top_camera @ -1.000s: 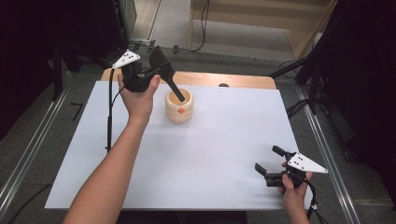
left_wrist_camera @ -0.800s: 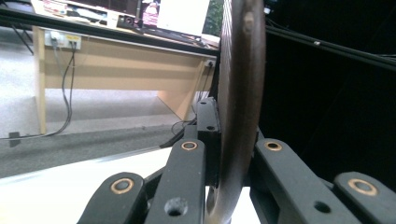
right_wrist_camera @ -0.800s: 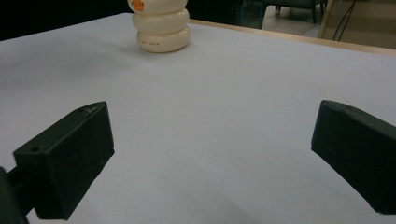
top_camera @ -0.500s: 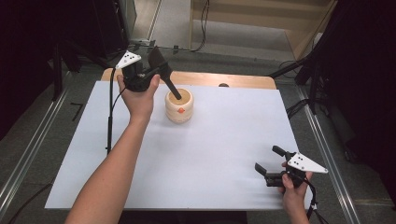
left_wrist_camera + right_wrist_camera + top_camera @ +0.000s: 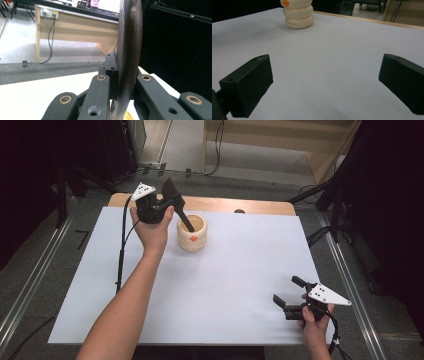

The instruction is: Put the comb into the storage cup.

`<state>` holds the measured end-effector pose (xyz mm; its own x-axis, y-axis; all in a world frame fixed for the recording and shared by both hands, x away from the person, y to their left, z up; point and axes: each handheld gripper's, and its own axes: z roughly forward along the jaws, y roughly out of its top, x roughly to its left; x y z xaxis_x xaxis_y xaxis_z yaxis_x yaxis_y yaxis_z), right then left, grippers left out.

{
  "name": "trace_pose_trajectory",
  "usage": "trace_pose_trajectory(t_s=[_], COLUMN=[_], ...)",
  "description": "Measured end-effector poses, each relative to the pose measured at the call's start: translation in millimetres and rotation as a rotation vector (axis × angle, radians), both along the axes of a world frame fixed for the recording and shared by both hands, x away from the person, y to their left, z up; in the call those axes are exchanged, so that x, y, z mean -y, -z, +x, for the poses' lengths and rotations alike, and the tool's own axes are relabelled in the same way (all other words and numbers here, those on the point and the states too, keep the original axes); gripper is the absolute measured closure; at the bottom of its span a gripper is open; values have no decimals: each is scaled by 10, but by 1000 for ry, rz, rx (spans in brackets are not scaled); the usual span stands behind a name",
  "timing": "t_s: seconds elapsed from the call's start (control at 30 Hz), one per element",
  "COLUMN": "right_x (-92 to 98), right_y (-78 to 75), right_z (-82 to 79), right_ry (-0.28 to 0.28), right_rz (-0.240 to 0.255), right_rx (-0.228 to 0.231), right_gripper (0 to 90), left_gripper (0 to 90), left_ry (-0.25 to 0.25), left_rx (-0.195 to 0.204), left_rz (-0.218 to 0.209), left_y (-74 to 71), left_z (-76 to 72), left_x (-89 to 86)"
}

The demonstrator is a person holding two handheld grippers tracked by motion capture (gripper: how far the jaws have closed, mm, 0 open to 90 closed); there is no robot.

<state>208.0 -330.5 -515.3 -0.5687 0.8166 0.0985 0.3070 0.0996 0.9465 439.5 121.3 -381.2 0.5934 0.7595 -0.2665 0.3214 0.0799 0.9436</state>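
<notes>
A cream ribbed pot (image 5: 193,239) with an orange mark stands on the white sheet (image 5: 240,270), left of centre toward the back. A dark spatula (image 5: 172,195) leans over it, broad blade up and thin handle end down inside the pot's mouth. My left gripper (image 5: 167,209) is shut on the spatula just left of the pot. In the left gripper view the dark blade (image 5: 128,50) rises between the closed jaws of that gripper (image 5: 125,85). My right gripper (image 5: 286,290) rests open and holding nothing near the front right edge, and the right gripper view looks between its jaws (image 5: 324,82) toward the pot (image 5: 298,15).
A wooden table edge (image 5: 240,205) runs behind the sheet. Metal rails (image 5: 350,280) flank both sides. The left gripper's cable (image 5: 120,255) hangs down over the sheet's left part. A wooden desk (image 5: 75,27) stands beyond the table.
My left hand has sunk a little with the spatula, so the handle end sits lower in the pot. The pot and the right gripper have stayed put.
</notes>
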Motion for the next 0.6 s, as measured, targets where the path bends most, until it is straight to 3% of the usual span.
trace_pose_trajectory(t_s=[0.6], right_x=[1], right_y=[1], right_z=[2], right_ry=[-2], right_rz=[4], right_rx=[0], right_gripper=[0], left_gripper=[859], left_ry=[9], left_rx=[-28], left_rz=[9], left_y=[226], left_z=[-6], left_x=[109])
